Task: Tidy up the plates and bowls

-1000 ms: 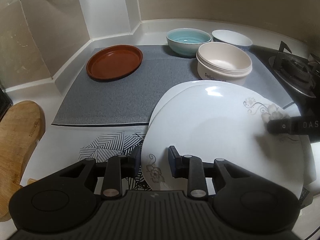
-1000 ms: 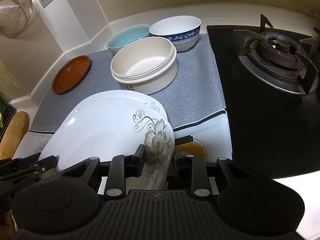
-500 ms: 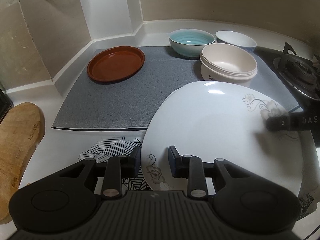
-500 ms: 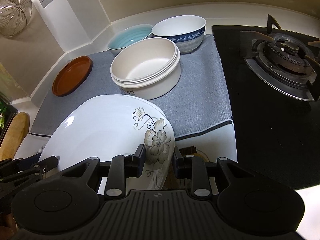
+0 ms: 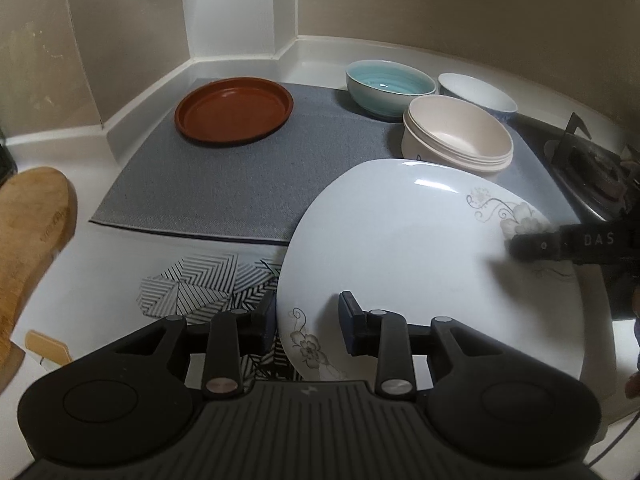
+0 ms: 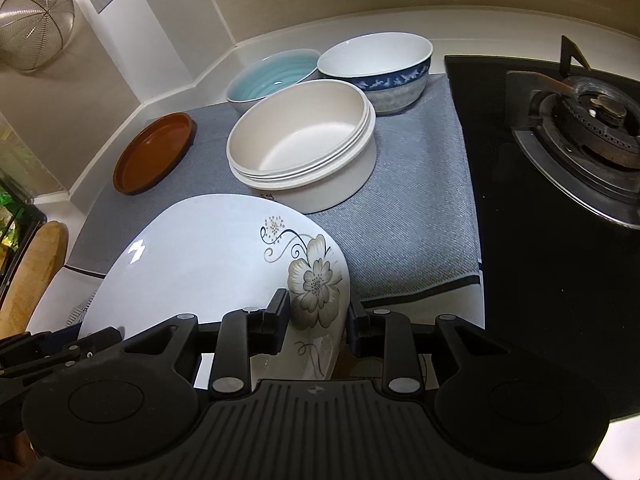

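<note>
Cutting board (image 5: 28, 240) cropped at left edge

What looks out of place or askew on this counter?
Only the white plate: it is tilted, gripped at opposite rims by the left gripper and right gripper, half off the gray mat. Nothing looks spilled or broken.

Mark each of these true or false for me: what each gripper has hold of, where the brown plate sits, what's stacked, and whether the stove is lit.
1. Both grippers straddle the same white floral plate. True: left gripper at one edge, right gripper at the opposite edge.
2. The brown plate lies on the black stove. False: it lies on the grey mat.
3. The cream bowls are nested together. True.
4. The teal bowl sits inside the blue-patterned bowl. False: they stand side by side.
5. A flame burns on the burner. False: no flame shows.
</note>
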Demonstrator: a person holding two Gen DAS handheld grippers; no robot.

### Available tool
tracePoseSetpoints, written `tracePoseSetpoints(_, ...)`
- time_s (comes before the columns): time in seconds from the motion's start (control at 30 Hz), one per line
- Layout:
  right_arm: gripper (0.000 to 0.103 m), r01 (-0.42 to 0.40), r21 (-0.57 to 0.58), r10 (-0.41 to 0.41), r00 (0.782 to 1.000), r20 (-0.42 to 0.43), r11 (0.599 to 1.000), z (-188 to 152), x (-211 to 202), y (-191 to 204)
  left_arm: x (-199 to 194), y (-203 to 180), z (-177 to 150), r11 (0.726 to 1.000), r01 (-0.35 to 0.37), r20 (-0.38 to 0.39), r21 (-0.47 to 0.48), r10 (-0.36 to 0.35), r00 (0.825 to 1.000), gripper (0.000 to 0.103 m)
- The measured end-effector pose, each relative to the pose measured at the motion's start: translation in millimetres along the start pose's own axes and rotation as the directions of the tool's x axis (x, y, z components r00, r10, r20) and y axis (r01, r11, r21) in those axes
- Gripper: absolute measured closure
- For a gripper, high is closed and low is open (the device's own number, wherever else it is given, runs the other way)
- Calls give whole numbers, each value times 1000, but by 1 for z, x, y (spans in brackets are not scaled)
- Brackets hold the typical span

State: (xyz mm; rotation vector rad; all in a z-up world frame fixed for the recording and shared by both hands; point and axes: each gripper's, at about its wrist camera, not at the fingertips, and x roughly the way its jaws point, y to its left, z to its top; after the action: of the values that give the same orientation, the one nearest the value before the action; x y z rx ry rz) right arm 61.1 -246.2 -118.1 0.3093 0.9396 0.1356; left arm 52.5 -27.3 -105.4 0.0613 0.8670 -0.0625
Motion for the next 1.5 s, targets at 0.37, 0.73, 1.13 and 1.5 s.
tracePoseSetpoints(0.37,71,-33,-47,32,999,-18,998,1,-2,-5,-6,-7,-7,1000,-1,-14,-30,0,1000,67)
tracePoseSetpoints(0.73,67,-51,-91,46,997,-56,995,3,-3,-7,-12,-15,-12,999,-10,-39,-41,9,999,58)
tracePoseSetpoints(1.13,66,-10,-85,11,1000,13,996,-12,-38,-18,-46,-17,-19,997,-75,13,-25,75,997,53)
tracePoseSetpoints(1.5,66,-7,-131,17,997,76,991,-24,-67,-19,-67,-28,-14,998,-50,104,46,45,993,53)
